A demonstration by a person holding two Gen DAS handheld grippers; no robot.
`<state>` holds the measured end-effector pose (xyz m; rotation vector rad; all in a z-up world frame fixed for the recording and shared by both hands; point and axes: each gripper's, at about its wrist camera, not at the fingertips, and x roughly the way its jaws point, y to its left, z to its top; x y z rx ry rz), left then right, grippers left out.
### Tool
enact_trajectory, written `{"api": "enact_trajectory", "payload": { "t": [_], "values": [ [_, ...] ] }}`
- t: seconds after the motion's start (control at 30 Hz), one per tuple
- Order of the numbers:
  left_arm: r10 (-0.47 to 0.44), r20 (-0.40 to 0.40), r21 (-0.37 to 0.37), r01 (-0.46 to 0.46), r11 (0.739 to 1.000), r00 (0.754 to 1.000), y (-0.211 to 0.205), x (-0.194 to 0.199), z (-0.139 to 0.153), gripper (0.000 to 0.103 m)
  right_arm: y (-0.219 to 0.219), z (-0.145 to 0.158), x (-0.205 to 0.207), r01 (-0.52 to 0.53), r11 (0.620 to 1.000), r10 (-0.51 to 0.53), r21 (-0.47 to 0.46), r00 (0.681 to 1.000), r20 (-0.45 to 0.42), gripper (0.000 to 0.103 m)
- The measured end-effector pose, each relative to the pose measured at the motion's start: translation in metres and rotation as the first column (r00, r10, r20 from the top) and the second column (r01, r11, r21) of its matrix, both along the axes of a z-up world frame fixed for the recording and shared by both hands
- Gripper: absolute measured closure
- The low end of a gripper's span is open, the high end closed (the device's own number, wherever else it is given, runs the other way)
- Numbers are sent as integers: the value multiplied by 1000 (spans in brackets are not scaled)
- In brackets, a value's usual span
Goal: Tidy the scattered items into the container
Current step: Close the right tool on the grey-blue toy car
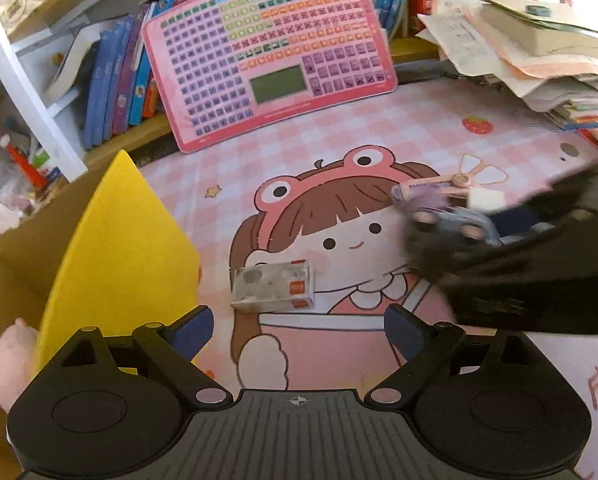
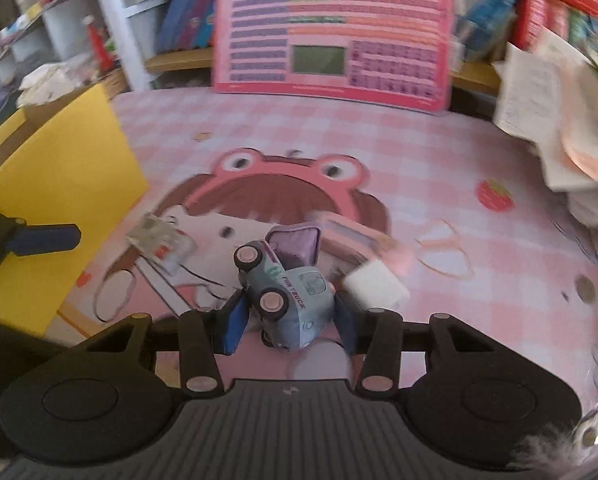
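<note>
1 toy truck [image 2: 287, 296] gripped, apparently lifted

1. A pink checked desk mat [image 1: 419, 120] with a frog-hat girl cartoon covers the surface under both grippers.
2. A small clear packet [image 1: 273, 286] lies on it just ahead of the left gripper [image 1: 297, 326].
3. A pink keyboard chart [image 1: 271, 52] leans up at its far edge.
4. A paper stack [image 1: 539, 60] sits far right.

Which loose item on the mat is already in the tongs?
The blue toy truck, tipped on its side between the right tongs. The silver box lies free ahead of the open left tongs.
</note>
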<state>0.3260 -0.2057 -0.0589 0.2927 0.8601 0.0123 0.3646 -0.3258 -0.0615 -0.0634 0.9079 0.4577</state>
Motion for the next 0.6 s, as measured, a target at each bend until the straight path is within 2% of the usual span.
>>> {"api": "enact_trajectory", "payload": {
  "t": [0.17, 0.2, 0.23, 0.3, 0.5, 0.6],
  "values": [
    [30, -3, 33, -29, 999, 1000, -1, 11, -13, 10, -17, -2, -6, 67, 997, -66, 27, 998, -24, 59],
    [48, 1, 33, -48, 998, 999, 2, 13, -14, 14, -18, -2, -7, 71, 997, -70, 27, 997, -26, 59],
    [69, 4, 18, -69, 997, 998, 6, 16, -14, 19, -18, -3, -9, 73, 997, -72, 29, 997, -28, 59],
    [93, 15, -18, -92, 996, 996, 12, 22, -12, 22, -19, -3, -12, 80, 996, -79, 37, 996, -30, 59],
    [136, 34, -48, -134, 990, 990, 11, 40, -17, 22, -19, -3, -20, 106, 993, -104, 48, 994, -31, 59],
    [171, 29, -99, -167, 981, 985, 13, 46, -17, 21, -18, -2, -26, 96, 995, -94, 43, 995, -33, 59]
  ]
}}
